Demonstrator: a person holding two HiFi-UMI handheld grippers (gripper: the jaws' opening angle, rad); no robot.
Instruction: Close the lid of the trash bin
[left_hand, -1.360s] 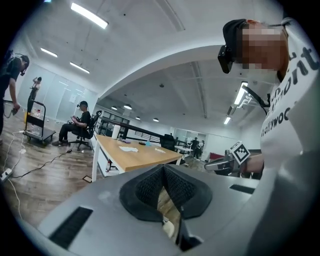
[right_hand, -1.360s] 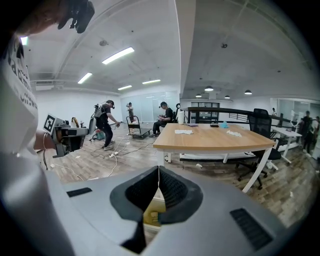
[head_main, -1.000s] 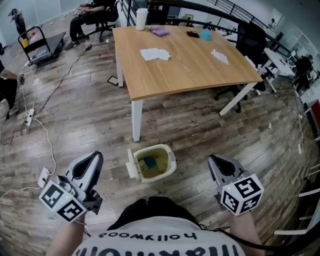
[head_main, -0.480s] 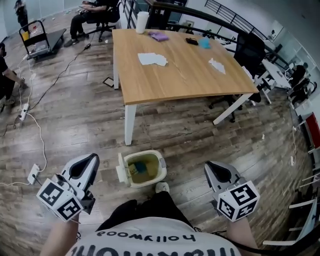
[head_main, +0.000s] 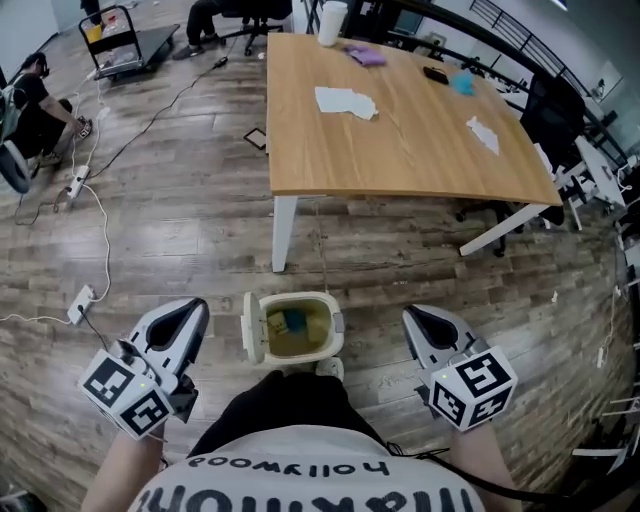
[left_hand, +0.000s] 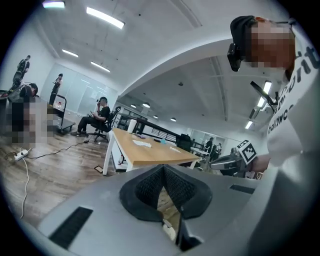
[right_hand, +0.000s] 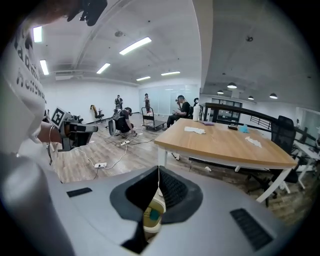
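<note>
1. The trash bin (head_main: 336, 322) stands on the wood floor (head_main: 180, 220) by a table leg (head_main: 284, 232), its lid (head_main: 252, 330) swung open to the left.
2. The left gripper (head_main: 192, 306) and right gripper (head_main: 410, 314) flank it, fingers pressed together, holding nothing.

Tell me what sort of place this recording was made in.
Most likely an open-plan office or lab workspace: a large light-wood table on white legs, black swivel office chairs beside it, and a white power strip with cables trailing over the wood-plank floor.
</note>
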